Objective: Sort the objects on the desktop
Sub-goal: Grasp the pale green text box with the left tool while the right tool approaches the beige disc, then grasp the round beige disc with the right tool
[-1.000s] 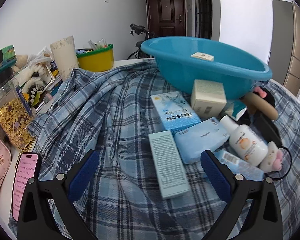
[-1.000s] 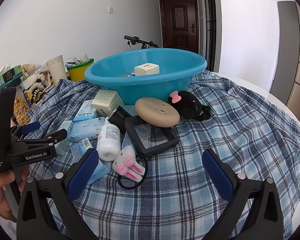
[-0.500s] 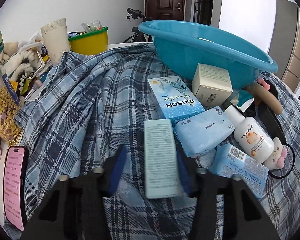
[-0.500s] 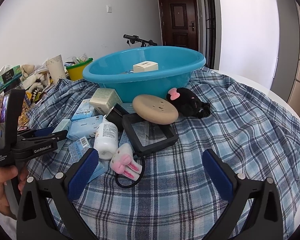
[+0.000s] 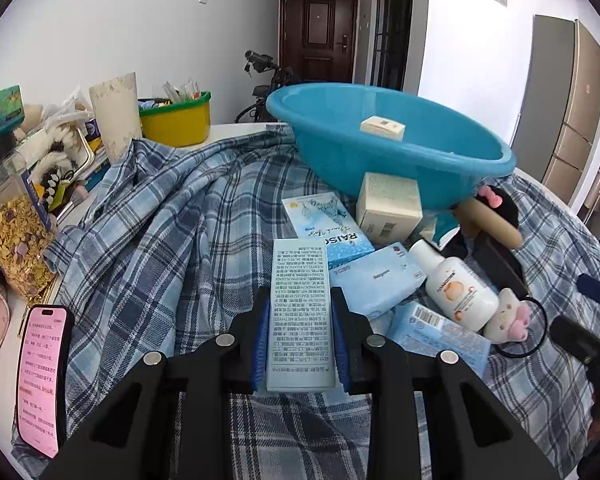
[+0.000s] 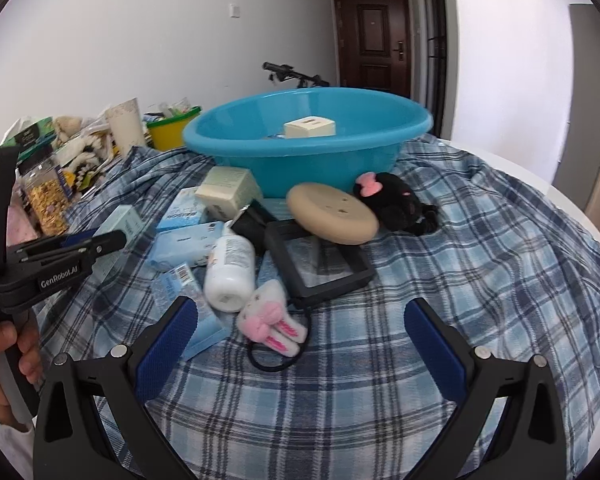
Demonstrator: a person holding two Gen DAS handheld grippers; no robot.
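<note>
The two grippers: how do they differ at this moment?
The left gripper is shut on the long pale box; the right gripper is open and holds nothing. The left one is by the boxes at the cloth's left side; the right one faces the white bottle and bunny toy. Both have blue pads.

A long pale-green box (image 5: 301,312) covered in fine print is clamped on both long sides by the left claw (image 5: 300,344), pointing toward the blue basin (image 5: 400,152). The basin stands on plaid cloth and holds a small cream box (image 5: 382,128).
</note>
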